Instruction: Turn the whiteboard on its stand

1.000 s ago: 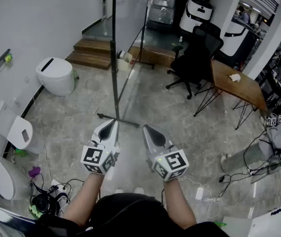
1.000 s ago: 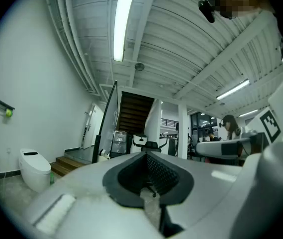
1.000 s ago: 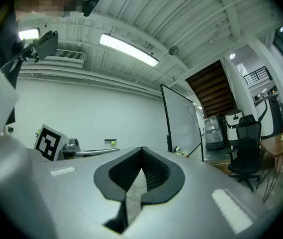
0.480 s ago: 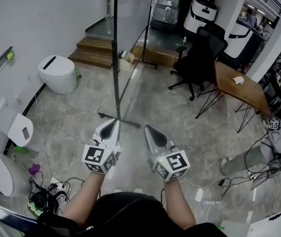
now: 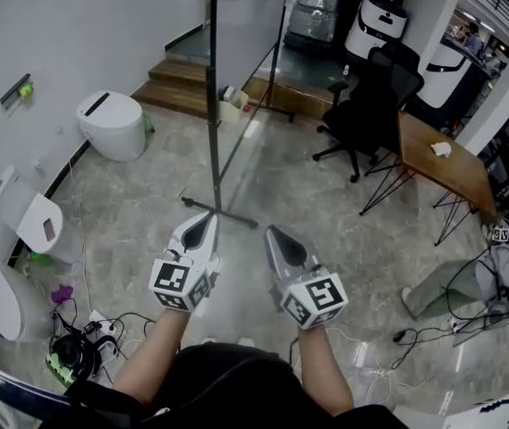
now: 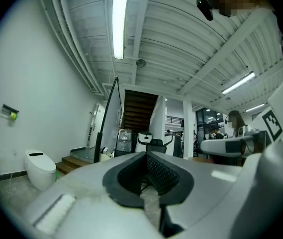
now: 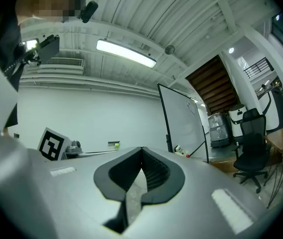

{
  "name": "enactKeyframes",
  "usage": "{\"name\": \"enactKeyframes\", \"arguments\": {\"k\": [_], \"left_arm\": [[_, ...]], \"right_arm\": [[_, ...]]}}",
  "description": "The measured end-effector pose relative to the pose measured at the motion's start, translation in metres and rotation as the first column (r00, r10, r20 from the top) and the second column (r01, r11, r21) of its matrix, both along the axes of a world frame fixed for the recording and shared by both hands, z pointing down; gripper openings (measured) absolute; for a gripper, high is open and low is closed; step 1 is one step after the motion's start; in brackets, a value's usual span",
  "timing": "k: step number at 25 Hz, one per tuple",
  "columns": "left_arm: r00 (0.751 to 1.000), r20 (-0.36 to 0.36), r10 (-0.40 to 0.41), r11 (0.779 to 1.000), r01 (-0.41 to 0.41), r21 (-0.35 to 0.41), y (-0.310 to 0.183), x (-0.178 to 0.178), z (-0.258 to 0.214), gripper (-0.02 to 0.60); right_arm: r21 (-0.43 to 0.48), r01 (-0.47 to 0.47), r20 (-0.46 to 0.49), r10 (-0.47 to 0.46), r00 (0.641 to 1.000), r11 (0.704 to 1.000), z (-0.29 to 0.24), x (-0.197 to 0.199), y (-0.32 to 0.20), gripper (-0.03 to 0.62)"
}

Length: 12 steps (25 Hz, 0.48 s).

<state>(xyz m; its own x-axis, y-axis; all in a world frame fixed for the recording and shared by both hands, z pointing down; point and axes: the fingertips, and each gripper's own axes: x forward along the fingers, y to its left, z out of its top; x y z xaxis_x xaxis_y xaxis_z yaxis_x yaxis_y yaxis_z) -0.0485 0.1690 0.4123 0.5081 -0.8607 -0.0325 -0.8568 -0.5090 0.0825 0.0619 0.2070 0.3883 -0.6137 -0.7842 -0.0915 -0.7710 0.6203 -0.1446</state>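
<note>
1 tall whiteboard (image 5: 241, 34), white panel in black frame on a black stand (image 5: 218, 213), upper centre of head view, seen nearly edge-on, foot on the grey marbled floor (image 5: 326, 231). Left gripper view has the whiteboard (image 6: 110, 123) left of centre, right gripper view has the whiteboard (image 7: 183, 121) right of centre. 2 grippers, lower centre of head view, side by side, both pointing twd the board, apart from it. Grey left gripper (image 5: 202, 224): jaws clenched together, nothing betw. them. Grey right gripper (image 5: 272, 232): likewise closed tight & empty. 1 marker cube on each, so 2 cubes. Left gripper's tip sits just below the stand's foot in the frame, no contact. Around: 3 white toilet-type units along the left wall, i.e. 1 white toilet (image 5: 111, 123) upper left + 2 at left edge; 1 black office chair (image 5: 370, 92) upper right; 1 brown wood table (image 5: 437, 159) on thin black legs right of it; 2 wooden steps (image 5: 178, 83) behind the board; cable tangle lower left.
</note>
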Motion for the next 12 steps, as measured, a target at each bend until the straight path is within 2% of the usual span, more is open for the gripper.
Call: {"name": "enactKeyframes", "arguments": {"k": [4, 12], "left_arm": [[1.000, -0.007, -0.019, 1.000, 0.019, 0.004, 0.002, 0.012, 0.000, 0.002], [0.999, -0.003, -0.042, 0.999, 0.042, -0.014, 0.003, 0.025, 0.009, 0.002]], "right_arm": [[-0.012, 0.037, -0.011, -0.037, 0.999, 0.999, 0.009, 0.011, 0.001, 0.009], [-0.027, 0.043, -0.002, -0.043, 0.999, 0.999, 0.021, 0.033, -0.001, 0.008]]}}
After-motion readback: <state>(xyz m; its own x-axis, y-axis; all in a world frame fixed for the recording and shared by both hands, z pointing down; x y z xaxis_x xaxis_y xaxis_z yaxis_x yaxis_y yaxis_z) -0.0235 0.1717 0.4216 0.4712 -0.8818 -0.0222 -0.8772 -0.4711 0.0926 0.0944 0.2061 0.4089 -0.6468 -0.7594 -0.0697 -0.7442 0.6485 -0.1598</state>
